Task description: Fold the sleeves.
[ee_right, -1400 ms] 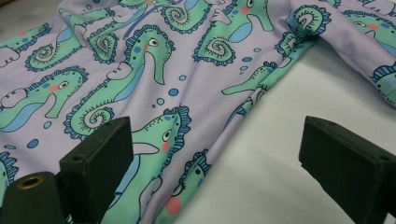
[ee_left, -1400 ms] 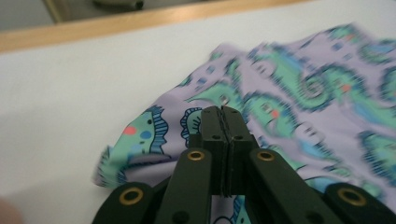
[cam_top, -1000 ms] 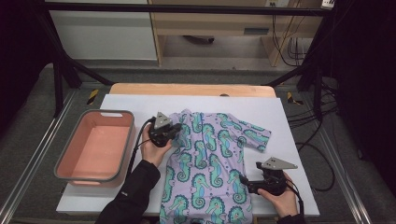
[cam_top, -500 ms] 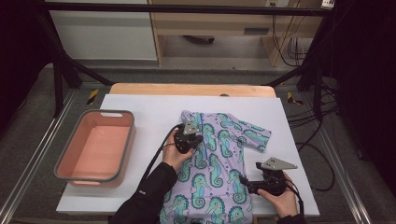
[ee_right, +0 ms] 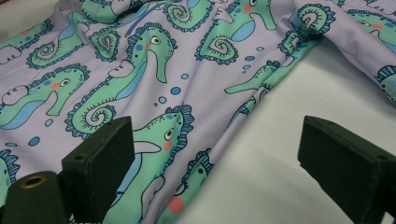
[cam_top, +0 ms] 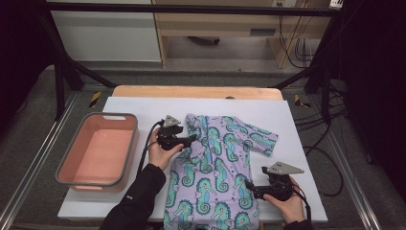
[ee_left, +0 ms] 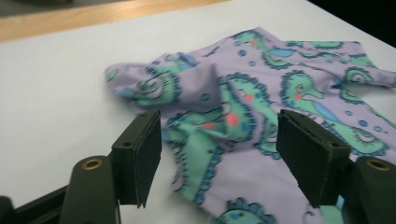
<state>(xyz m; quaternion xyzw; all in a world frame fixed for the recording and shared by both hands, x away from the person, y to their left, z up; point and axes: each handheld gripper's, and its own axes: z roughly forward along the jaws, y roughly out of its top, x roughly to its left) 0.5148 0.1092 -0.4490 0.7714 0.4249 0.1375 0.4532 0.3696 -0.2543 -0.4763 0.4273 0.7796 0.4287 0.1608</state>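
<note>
A lilac garment (cam_top: 218,163) printed with green seahorses lies flat on the white table (cam_top: 297,129). Its left sleeve is folded in onto the body as a bunched fold (ee_left: 205,102); the right sleeve (cam_top: 261,139) is spread out. My left gripper (cam_top: 192,140) sits at the garment's upper left edge. Its jaws have just been opening and stand apart, with the bunched fabric (ee_left: 210,130) loose between them. My right gripper (cam_top: 249,186) rests open at the garment's lower right hem (ee_right: 205,158), one jaw over the cloth and the other over bare table.
A pink basin with a grey rim (cam_top: 64,165) stands at the table's left. A wooden strip (cam_top: 196,91) runs along the far edge. Black frame posts and cables (cam_top: 330,158) flank the table, and bare white surface lies right of the garment.
The left gripper carried the sleeve rightward onto the garment, then drew back left and opened its jaws, leaving the sleeve folded in. The right gripper stayed put.
</note>
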